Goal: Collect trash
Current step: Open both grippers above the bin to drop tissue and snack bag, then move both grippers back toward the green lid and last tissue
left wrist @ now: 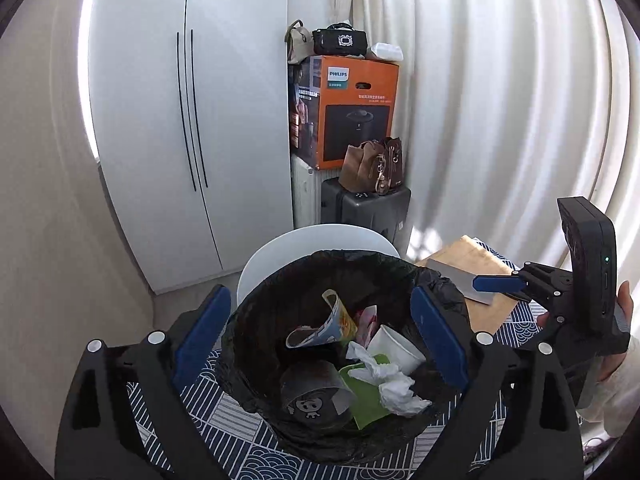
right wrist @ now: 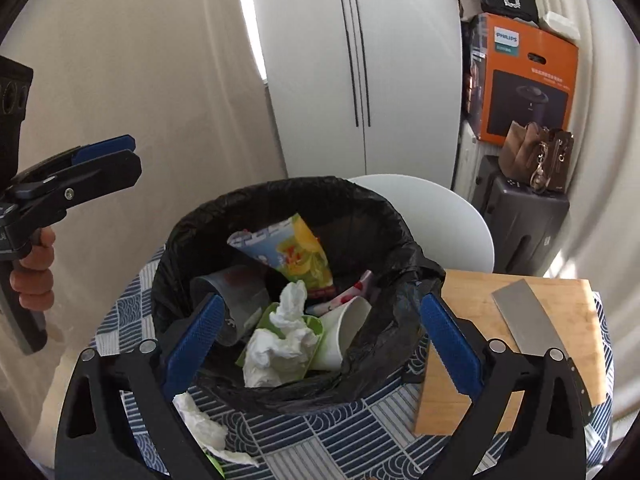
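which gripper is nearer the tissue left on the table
Right. The tissue lies just below the right gripper, by its left finger. The left gripper hangs over the bin, farther off.

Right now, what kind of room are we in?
Probably a room in someone's home: a white wardrobe, a suitcase with handbags on it, and a table with a cutting board.

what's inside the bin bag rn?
In the bin bag: crumpled tissue, white paper cup, green wrapper, colourful snack packet, grey plastic cup. Whatever lies beneath them is covered.
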`<state>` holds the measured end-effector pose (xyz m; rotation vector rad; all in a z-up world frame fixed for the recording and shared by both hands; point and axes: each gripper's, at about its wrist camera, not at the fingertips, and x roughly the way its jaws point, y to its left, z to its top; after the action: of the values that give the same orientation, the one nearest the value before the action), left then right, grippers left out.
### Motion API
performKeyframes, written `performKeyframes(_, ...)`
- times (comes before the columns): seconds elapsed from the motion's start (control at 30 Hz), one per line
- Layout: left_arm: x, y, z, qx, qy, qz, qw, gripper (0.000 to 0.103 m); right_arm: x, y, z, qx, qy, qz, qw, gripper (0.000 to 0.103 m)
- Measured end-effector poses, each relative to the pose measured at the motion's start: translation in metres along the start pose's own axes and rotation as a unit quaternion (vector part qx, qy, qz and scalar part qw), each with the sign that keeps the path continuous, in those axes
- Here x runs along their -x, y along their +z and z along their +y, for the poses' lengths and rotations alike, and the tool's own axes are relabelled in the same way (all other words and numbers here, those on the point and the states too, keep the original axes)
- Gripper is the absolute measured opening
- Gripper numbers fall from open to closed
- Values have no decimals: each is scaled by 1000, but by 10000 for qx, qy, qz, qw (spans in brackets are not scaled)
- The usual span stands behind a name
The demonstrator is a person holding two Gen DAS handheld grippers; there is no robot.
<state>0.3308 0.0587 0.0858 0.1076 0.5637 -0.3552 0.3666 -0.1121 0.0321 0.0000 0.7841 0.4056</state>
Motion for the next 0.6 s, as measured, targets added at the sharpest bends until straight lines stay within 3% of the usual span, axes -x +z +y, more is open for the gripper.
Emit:
performKeyframes(0.23,-7,-20,11,62,187,222,9996,95,1,-28,-1,64,-44,276,9996,94)
performKeyframes(0.6,37,-42,8,347,694,361,9963,97,34,-53,21,366,99,327,9987,94)
